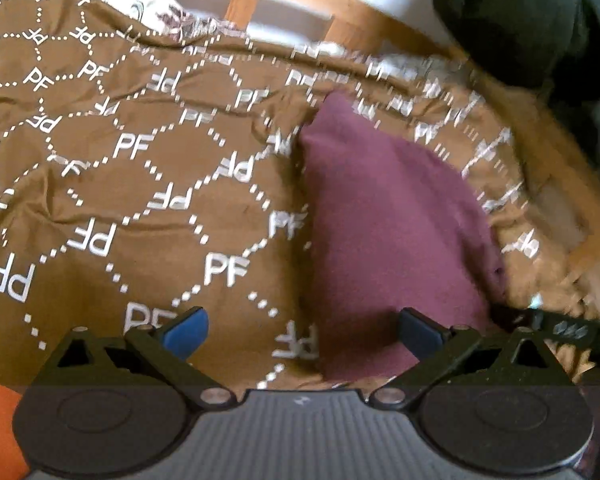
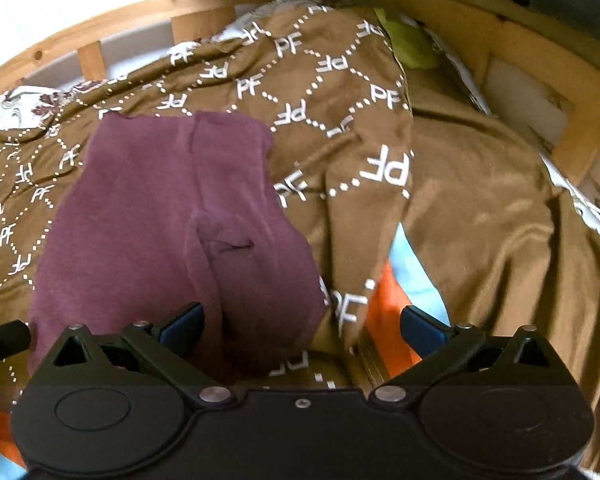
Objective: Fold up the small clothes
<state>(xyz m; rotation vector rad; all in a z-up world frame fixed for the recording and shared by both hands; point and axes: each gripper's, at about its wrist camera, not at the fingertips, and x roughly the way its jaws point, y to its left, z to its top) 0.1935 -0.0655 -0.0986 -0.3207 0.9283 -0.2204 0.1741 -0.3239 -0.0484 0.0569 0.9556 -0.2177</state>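
A wooden-framed bed [image 2: 112, 20] carries a brown blanket [image 1: 140, 184] printed with white letters, giving a broad, soft place for folding. The small maroon garment [image 2: 172, 216] lies flat on this blanket, doubled lengthwise, apparently released there. The right gripper [image 2: 302, 326] hovers above its near edge, jaws spread and empty. The left gripper [image 1: 302, 330] is likewise spread, holding nothing, beside the garment's left edge.

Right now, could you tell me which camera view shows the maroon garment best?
The right wrist view: the maroon garment lies there sharp and nearly whole on the brown PF-patterned blanket, its seams and folds visible. The left wrist view shows the same garment blurred, as a plain wedge whose near end is hidden behind the left gripper.
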